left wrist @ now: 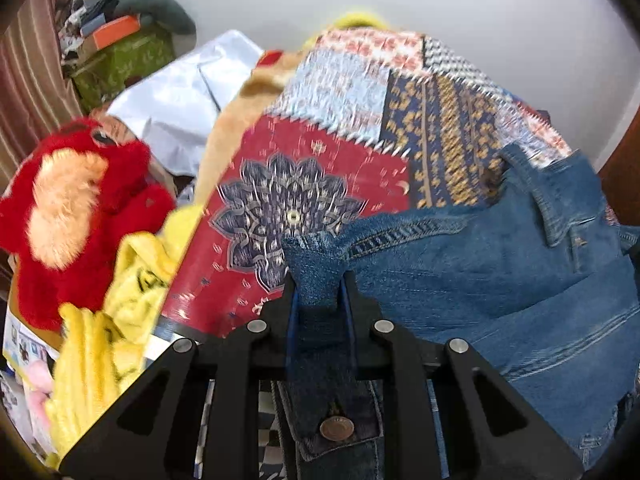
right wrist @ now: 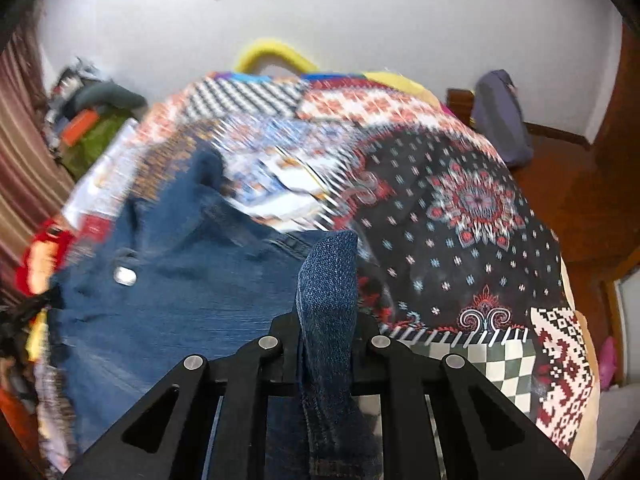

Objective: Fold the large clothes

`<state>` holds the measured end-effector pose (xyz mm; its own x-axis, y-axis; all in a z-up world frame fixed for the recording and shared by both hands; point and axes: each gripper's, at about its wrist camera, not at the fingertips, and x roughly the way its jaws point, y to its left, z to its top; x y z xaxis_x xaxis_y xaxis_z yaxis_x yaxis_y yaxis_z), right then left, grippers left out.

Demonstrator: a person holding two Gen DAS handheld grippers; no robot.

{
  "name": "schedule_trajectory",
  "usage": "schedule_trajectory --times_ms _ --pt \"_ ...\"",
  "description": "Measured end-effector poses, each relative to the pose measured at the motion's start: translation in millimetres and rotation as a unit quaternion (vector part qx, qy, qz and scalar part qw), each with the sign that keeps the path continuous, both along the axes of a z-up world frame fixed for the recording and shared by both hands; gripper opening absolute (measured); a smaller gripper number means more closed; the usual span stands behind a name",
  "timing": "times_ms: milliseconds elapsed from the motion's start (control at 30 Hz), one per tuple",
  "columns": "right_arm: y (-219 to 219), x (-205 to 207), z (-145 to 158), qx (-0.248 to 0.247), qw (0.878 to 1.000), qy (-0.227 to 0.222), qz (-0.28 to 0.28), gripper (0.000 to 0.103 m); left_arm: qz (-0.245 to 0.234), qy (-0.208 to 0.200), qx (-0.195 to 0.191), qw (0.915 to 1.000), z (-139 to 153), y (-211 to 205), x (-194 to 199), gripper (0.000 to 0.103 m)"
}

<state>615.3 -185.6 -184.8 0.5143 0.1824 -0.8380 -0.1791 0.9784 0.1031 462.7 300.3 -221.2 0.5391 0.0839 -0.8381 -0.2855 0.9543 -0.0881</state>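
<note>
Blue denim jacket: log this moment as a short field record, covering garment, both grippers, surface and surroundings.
garment: blue denim jacket, bunched, metal snap button showing
left gripper: jaws shut on a fold of the denim
right gripper: jaws shut on another denim fold
surface: patchwork-print bedspread under the jacket
left of bed: red plush toy, yellow cloth
background: white wall
image quality: motion blur in both views
</note>
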Motion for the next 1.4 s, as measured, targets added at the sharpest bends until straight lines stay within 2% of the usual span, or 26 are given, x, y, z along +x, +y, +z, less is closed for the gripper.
schedule_trajectory --times_ms 100,200,267,300,333,367,500,633,700,767,833,933,1100,1200,1400 --pt "-5 5 -26 -0.020 1.000 0.013 -0.002 0.011 0.005 0.013 0.011 0.9999 -17 0 7 0.023" --pt "-8 8 -44 -0.033 0.999 0.028 -0.001 0.018 0.003 0.017 0.011 0.9998 -25 0 10 0.027" --pt "-6 5 -46 -0.069 0.997 0.018 -0.008 0.041 0.004 0.016 0.012 0.9998 -27 1 9 0.029" --pt "-5 3 -45 -0.123 0.992 -0.001 -0.026 0.073 0.004 0.015 0.013 0.9998 -28 1 9 0.029" --pt "-6 2 -45 -0.147 0.988 -0.011 -0.034 0.088 0.002 0.014 0.014 0.9998 -28 1 9 0.029" --pt "-10 0 -43 -0.152 0.988 -0.022 -0.033 0.088 0.001 0.014 0.014 0.9998 -27 0 8 0.029" --pt "-29 -2 -34 -0.098 0.995 0.009 -0.033 0.088 0.002 0.023 0.017 0.9996 -22 -2 5 0.031" --pt "-33 -21 -8 -0.078 0.996 -0.011 -0.033 0.088 -0.015 0.028 0.042 0.9986 -5 -13 -8 0.034" --pt "-30 -31 11 -0.077 0.996 -0.026 -0.027 0.088 -0.027 0.023 0.044 0.9984 7 -19 -16 0.044" --pt "-23 -43 30 -0.074 0.996 -0.042 -0.017 0.088 -0.035 0.009 0.049 0.9982 24 -26 -27 0.049" --pt "-21 -59 51 -0.069 0.996 -0.057 -0.008 0.088 -0.041 -0.007 0.053 0.9977 43 -33 -39 0.063" --pt "-17 -86 83 -0.051 0.996 -0.075 0.005 0.088 -0.046 -0.046 0.052 0.9965 78 -46 -64 0.075" --pt "-10 -140 129 -0.043 0.994 -0.098 0.022 0.090 -0.060 -0.090 0.039 0.9934 125 -62 -104 0.079" --pt "-6 -167 144 -0.045 0.994 -0.098 0.031 0.092 -0.062 -0.106 0.048 0.9912 145 -70 -129 0.096" --pt "-2 -229 156 -0.029 0.994 -0.091 0.053 0.092 -0.075 -0.134 0.049 0.9869 162 -81 -185 0.097"
